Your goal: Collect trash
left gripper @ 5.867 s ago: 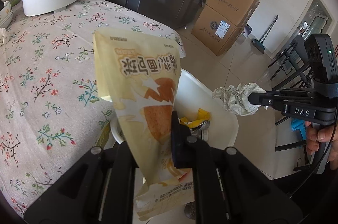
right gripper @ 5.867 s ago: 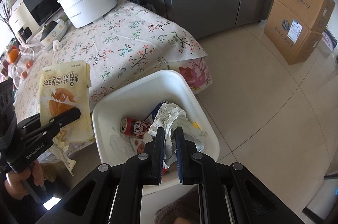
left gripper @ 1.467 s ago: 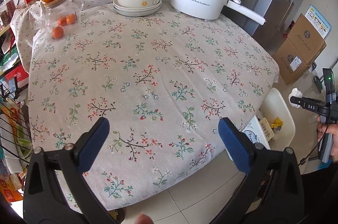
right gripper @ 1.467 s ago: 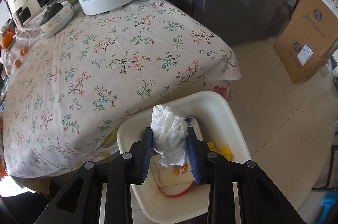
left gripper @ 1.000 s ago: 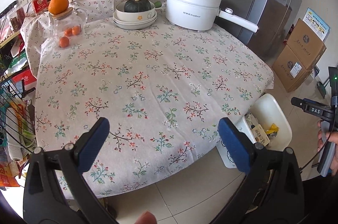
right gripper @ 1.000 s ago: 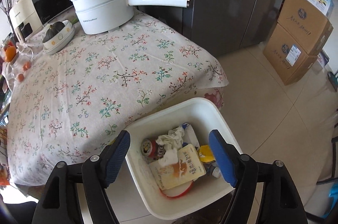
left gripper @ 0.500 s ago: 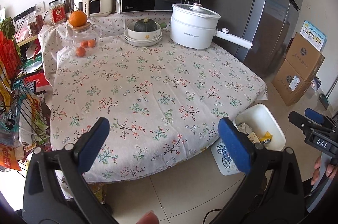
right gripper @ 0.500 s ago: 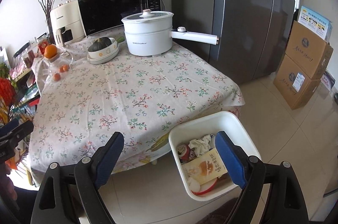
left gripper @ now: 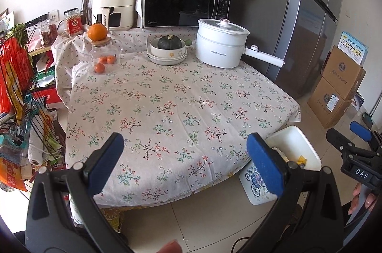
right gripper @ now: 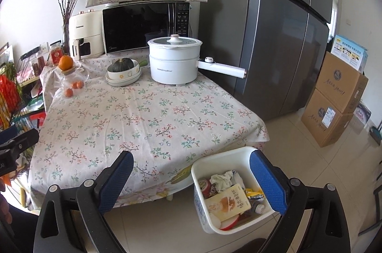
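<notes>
while the right gripper (right gripper: pixel 191 179) jaws are opening with nothing between them, the left gripper (left gripper: pixel 185 161) jaws stand wide and empty. white trash bin (right gripper: pixel 223 157) on the floor at the desk (right gripper: pixel 143 114) corner holds crumpled paper (right gripper: pixel 220 179), snack bag (right gripper: pixel 228 204), can (right gripper: pixel 204 185). beyond: electric pot (right gripper: pixel 175 61), microwave (right gripper: pixel 143 24).

Both black plastic grippers, the left gripper (left gripper: pixel 185 163) and the right gripper (right gripper: pixel 197 179), carry blue textured pads (right gripper: pixel 267 177), silver screws and white lettering.
</notes>
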{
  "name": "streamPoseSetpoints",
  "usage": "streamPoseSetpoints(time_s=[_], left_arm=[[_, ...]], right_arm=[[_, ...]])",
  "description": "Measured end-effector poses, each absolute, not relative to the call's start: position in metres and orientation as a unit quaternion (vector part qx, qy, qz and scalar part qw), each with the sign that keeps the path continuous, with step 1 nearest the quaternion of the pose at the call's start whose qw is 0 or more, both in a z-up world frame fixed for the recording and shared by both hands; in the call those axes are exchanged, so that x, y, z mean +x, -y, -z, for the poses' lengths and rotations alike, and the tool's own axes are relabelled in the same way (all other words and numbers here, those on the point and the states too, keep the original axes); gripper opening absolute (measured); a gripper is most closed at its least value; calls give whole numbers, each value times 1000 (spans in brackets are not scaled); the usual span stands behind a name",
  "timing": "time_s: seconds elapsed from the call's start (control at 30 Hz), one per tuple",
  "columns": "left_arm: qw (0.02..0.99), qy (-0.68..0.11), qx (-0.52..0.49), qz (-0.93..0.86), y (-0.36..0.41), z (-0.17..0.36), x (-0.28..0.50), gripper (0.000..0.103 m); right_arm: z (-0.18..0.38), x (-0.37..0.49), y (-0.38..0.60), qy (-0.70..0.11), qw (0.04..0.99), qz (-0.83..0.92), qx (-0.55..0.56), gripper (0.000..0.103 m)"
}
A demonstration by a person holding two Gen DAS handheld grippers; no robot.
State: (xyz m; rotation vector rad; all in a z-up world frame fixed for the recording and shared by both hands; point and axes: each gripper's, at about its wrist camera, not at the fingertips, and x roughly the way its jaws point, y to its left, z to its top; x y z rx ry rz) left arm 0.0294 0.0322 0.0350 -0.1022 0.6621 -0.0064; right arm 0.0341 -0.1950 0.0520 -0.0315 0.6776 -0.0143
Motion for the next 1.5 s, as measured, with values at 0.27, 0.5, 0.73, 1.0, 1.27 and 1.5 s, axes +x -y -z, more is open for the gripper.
streamPoseSetpoints(time_s=[0.27,0.5,0.73,1.0,1.27,1.5], left_arm=[[946,-319,-51,4,-29,-36,27,102],[948,-313,-50,3,-29,-38,26,102],[950,-310,-51,5,-27,-40,24,102],[949,-312,-45,8,-25,-39,24,102],[952,-302,-42,10,-22,-41,22,102],[952,-303,-40,3,-21,-39,23,102]], right_arm=[[-54,29,190,-321,947,-1,-21,99],[-55,28,190,-318,948,-3,-23,99],[-57,28,190,-316,948,0,-21,99],[-56,30,190,-320,947,1,-21,99],[-58,30,193,-312,950,7,-22,100],[-62,28,198,-302,953,12,-14,100]])
